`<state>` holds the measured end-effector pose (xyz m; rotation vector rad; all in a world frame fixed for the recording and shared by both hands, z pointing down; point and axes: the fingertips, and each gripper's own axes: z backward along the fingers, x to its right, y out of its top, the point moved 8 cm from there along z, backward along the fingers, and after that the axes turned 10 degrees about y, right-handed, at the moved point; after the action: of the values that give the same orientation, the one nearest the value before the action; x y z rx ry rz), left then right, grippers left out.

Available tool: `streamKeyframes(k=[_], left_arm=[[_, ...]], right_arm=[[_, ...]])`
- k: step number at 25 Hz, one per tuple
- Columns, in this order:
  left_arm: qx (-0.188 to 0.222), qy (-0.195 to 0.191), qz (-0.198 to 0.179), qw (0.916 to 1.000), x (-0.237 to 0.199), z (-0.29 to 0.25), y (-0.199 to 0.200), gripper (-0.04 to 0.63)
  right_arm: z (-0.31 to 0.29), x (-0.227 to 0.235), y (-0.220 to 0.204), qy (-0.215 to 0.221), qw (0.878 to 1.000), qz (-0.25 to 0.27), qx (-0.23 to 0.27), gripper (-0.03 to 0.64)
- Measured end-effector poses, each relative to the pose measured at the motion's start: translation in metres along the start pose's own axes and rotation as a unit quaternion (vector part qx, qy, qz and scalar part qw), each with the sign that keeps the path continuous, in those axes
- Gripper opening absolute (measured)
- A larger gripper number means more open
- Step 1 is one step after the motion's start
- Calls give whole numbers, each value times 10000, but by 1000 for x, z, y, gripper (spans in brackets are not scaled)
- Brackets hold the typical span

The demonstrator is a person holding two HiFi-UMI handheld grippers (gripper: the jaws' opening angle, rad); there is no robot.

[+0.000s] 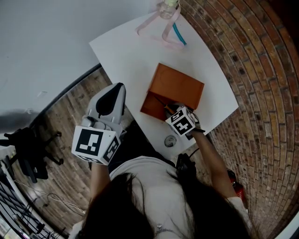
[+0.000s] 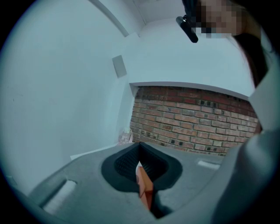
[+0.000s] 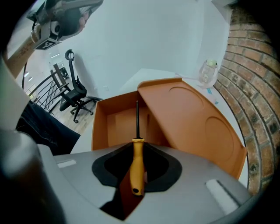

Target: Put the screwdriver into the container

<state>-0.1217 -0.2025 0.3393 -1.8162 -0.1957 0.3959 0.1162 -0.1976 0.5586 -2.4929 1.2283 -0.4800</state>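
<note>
An orange box [image 1: 180, 86] stands open on the white table [image 1: 126, 51], its lid [image 3: 197, 118] tipped back to the right. My right gripper [image 3: 137, 146] is shut on a screwdriver with a yellow handle [image 3: 138, 166]. The black shaft [image 3: 137, 118] points over the box's near wall into the open cavity [image 3: 116, 124]. In the head view the right gripper [image 1: 169, 110] sits at the box's near edge. The left gripper [image 1: 117, 91] hovers off the table's left edge, above the wooden floor, jaws together and holding nothing. Its own view shows the left gripper [image 2: 139, 151] with a sliver of orange behind the jaws.
At the table's far end stand a clear glass [image 1: 168, 9], a pink strap [image 1: 163, 35] and a teal stick [image 1: 179, 34]. A small round metal piece [image 1: 169, 141] lies near the front edge. A brick wall [image 1: 261, 70] borders the right. A black office chair [image 3: 72, 94] stands left.
</note>
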Motion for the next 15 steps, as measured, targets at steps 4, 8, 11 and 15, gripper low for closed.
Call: streamKeyframes(k=[4, 8, 11, 15], left_arm=[[-19, -27, 4, 10000, 1, -2, 0, 0], [-56, -35, -25, 10000, 0, -3, -2, 0], [-62, -44, -24, 10000, -1, -3, -3, 0], [-71, -77, -42, 9999, 0, -4, -3, 0]], right_arm=[[-4, 1, 0, 45, 10000, 4, -77, 83], [-7, 0, 0, 74, 9999, 22, -117, 83], [-9, 0, 0, 61, 9999, 2, -135, 83], [-10, 0, 1, 43, 9999, 25, -160, 83]])
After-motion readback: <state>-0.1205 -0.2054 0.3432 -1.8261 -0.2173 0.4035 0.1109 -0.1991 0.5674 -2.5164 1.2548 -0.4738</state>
